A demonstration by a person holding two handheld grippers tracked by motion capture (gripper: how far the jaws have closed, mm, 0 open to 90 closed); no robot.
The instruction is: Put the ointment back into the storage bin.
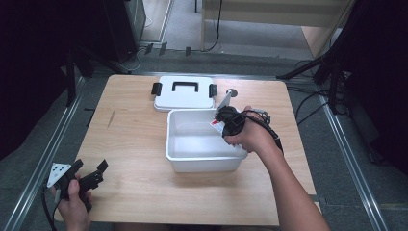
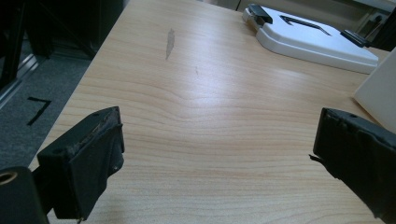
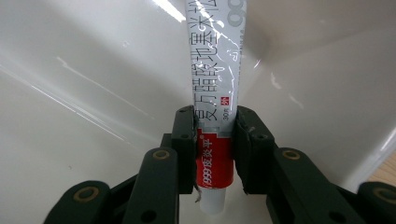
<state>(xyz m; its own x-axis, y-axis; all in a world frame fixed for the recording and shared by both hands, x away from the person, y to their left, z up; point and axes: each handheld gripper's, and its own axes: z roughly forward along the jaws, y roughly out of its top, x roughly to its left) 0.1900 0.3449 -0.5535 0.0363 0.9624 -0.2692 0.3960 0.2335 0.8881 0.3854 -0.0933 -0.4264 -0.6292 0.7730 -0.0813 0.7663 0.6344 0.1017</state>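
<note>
Overhead, one tub (image 1: 204,161), one lid (image 1: 184,97) — right gripper (image 3: 214,135) clamps one tube (image 3: 215,70); left gripper (image 2: 217,154) gapes, holding nothing.

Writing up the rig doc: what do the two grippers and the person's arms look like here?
Both grippers are black. The left gripper has two blocky jaws with worn edges, a grey three-cornered plate with dark dots and a cable. The right gripper has linked arms with brass-coloured rivets, and a black cable across the hand. Forearms are bare: no sleeves or gloves in view.
</note>
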